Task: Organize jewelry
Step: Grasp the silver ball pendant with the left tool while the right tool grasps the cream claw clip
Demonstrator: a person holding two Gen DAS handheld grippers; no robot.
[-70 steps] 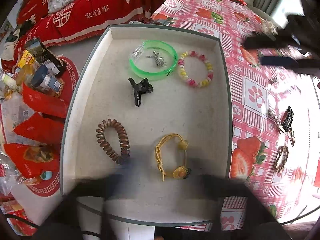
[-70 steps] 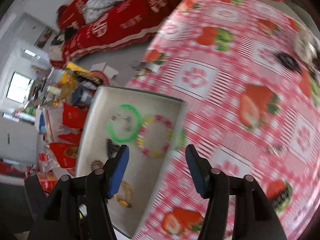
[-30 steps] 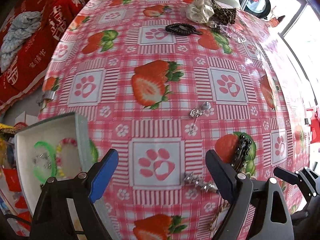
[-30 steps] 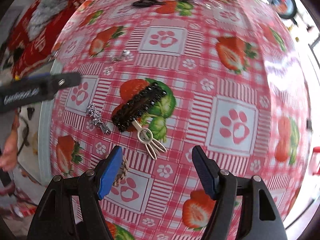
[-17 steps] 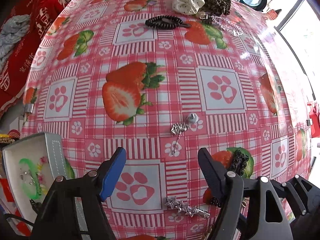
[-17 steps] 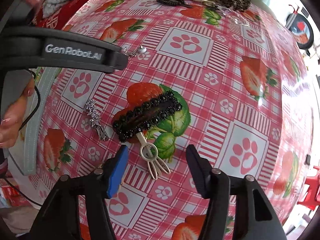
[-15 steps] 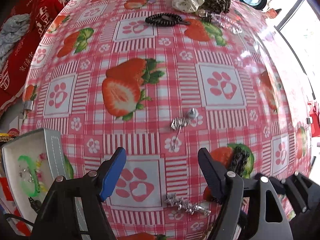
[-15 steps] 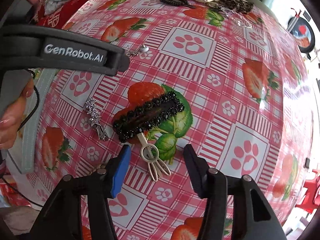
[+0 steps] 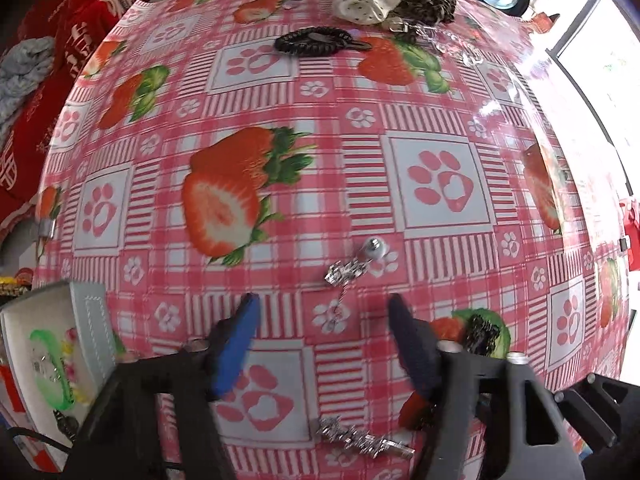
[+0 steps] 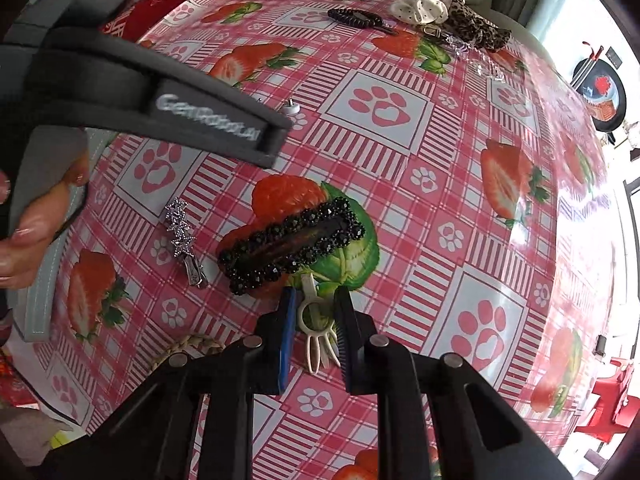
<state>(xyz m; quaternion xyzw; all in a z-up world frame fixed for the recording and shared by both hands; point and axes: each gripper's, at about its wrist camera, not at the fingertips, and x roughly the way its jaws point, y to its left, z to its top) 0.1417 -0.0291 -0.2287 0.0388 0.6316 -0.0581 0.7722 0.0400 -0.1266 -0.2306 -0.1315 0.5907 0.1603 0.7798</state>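
two grippers working at once on the strawberry tablecloth (image 9: 248,184). right gripper (image 10: 314,312) has its jaws narrowed either side of the cream hair clip (image 10: 314,328), ring end between the pads — whether they actually pinch it, i cannot tell. it lies just below the black beaded barrette (image 10: 292,240), star clip (image 10: 182,236) off to the left. left gripper (image 9: 320,312) hangs wide open, lined up on the silver dangle earring (image 9: 348,276), likely the next pick. jewelry tray (image 9: 86,320) waits at the far left edge — green bangle (image 9: 48,364) already inside — so both pieces probably head there.
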